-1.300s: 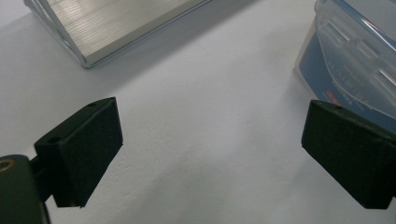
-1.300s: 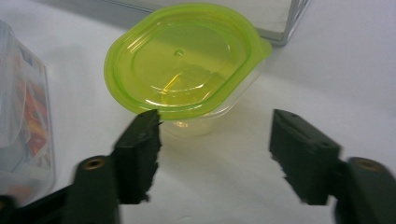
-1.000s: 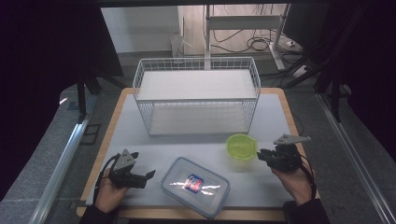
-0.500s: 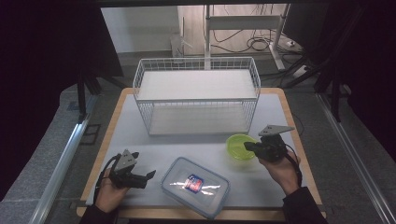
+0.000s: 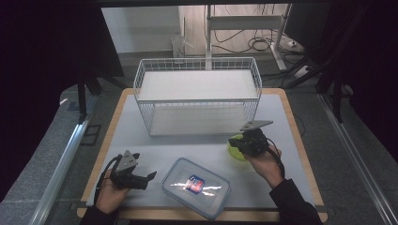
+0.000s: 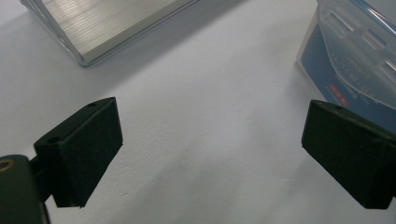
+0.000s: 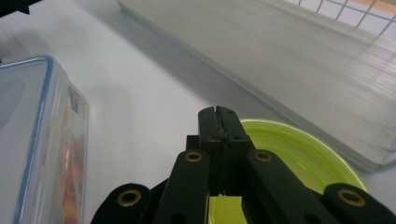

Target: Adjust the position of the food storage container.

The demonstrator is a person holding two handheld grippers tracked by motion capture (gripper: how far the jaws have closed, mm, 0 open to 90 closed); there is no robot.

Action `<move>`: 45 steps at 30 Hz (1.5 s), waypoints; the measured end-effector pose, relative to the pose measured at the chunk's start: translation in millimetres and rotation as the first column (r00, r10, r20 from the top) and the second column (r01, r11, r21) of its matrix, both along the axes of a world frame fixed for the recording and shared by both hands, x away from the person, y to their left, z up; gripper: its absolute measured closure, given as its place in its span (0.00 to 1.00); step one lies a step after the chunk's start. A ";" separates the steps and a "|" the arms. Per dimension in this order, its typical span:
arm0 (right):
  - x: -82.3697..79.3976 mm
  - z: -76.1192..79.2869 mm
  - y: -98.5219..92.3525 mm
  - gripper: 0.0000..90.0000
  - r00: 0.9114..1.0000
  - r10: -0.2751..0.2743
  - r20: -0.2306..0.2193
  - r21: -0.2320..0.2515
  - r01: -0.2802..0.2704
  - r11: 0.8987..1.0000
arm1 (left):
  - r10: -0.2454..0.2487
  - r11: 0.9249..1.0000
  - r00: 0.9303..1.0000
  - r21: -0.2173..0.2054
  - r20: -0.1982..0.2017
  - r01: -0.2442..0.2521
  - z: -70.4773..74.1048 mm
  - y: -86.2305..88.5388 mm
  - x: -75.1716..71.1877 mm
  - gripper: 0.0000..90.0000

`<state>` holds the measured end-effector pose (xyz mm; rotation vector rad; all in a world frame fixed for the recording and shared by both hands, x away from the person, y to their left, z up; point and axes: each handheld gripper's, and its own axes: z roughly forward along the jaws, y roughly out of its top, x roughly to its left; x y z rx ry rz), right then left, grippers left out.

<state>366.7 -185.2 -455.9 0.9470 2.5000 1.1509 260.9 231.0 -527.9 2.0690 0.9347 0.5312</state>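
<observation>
A white wire basket (image 5: 197,101) stands at the far middle of the pale surface (image 5: 141,150), and everything else sits on the person's side of it. Just in front of the basket's right front corner lies a shallow yellow-green bowl (image 5: 236,149). The right gripper (image 5: 240,143) hangs over that bowl's near-left rim; in the right gripper view its jaws are pressed flat together with nothing visible between them, their tips above the bowl's (image 7: 299,154) edge, the basket's base (image 7: 289,70) beyond. Whether the tips touch the bowl cannot be told.

In front of the basket's middle, near the surface's front edge, rests a clear lidded container (image 5: 196,186) with a blue rim and a printed packet inside. The left gripper (image 5: 151,176) lies low to the left of that container, in front of the basket's left front corner, its jaws spread wide and empty. In the left gripper view the container (image 6: 359,60) sits just beyond the right-hand jaw, apart from it.
</observation>
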 end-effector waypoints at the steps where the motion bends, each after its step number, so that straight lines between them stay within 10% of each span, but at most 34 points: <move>1: 1.1 -1.6 2.7 1.00 1.000 0.000 -0.003 -0.001 0.000 1.000 | 0.000 1.000 1.000 0.000 0.000 0.000 -0.1 0.0 0.1 0.06; 17: 2.8 -19.1 22.4 1.00 0.999 0.041 -0.004 -0.073 -0.041 0.996 | 0.003 1.000 1.000 0.016 -0.003 -0.003 -1.0 -0.6 0.1 0.06; 45: -9.2 -10.5 -53.9 1.00 0.989 -0.142 0.035 -0.090 0.145 0.985 | -0.010 1.000 1.000 0.017 -0.029 0.011 -0.9 -2.8 -0.3 0.07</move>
